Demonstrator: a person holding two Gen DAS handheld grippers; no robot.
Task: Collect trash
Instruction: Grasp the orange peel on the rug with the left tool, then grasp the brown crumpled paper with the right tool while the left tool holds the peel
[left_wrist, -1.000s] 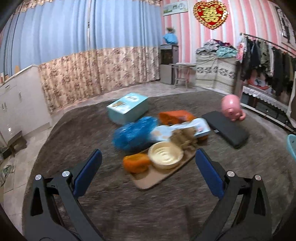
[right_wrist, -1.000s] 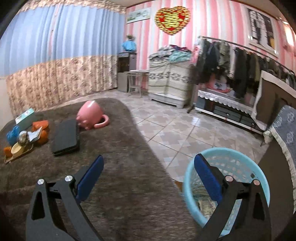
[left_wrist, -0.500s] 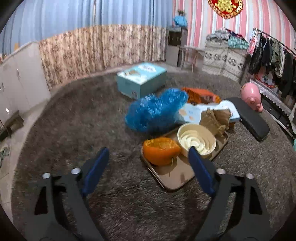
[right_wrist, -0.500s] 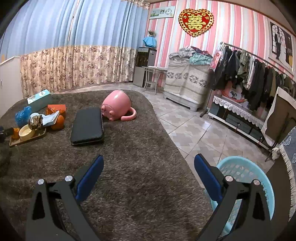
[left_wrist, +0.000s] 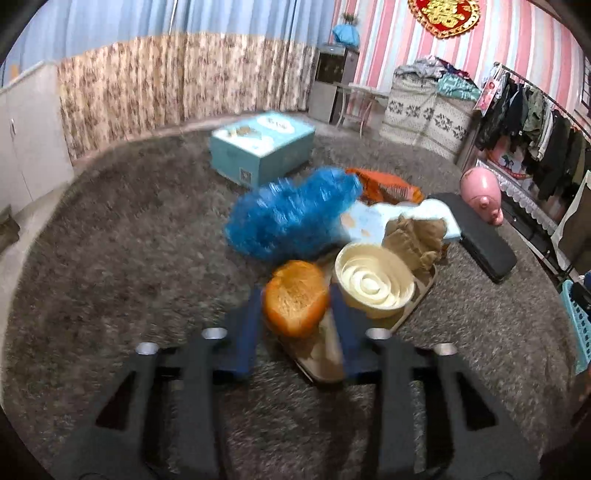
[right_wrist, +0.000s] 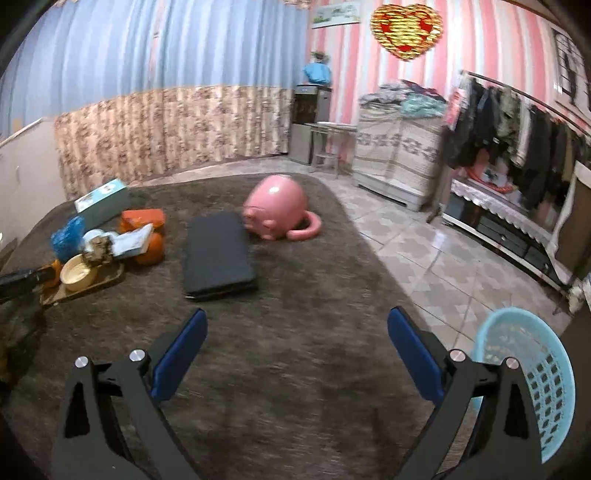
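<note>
My left gripper (left_wrist: 295, 306) is shut on an orange peel (left_wrist: 295, 297) at the near end of a brown tray (left_wrist: 325, 354) on the grey rug. Behind it on the tray are a cream bowl (left_wrist: 373, 284) and crumpled brown paper (left_wrist: 413, 236). A blue plastic bag (left_wrist: 291, 218) and an orange packet (left_wrist: 384, 182) lie beyond. My right gripper (right_wrist: 295, 343) is open and empty above the rug, to the right of that pile (right_wrist: 92, 254). A light blue basket (right_wrist: 524, 376) stands on the floor at its right.
A teal box (left_wrist: 262, 147), a black flat case (right_wrist: 218, 254) and a pink pig-shaped mug (right_wrist: 277, 212) lie on the rug. Tiled floor (right_wrist: 424, 251), a clothes rack (right_wrist: 517, 147) and a cabinet are to the right. Curtains line the back wall.
My left gripper moved down to the tray and closed on the orange peel. My right gripper swung left, away from the basket, staying open.
</note>
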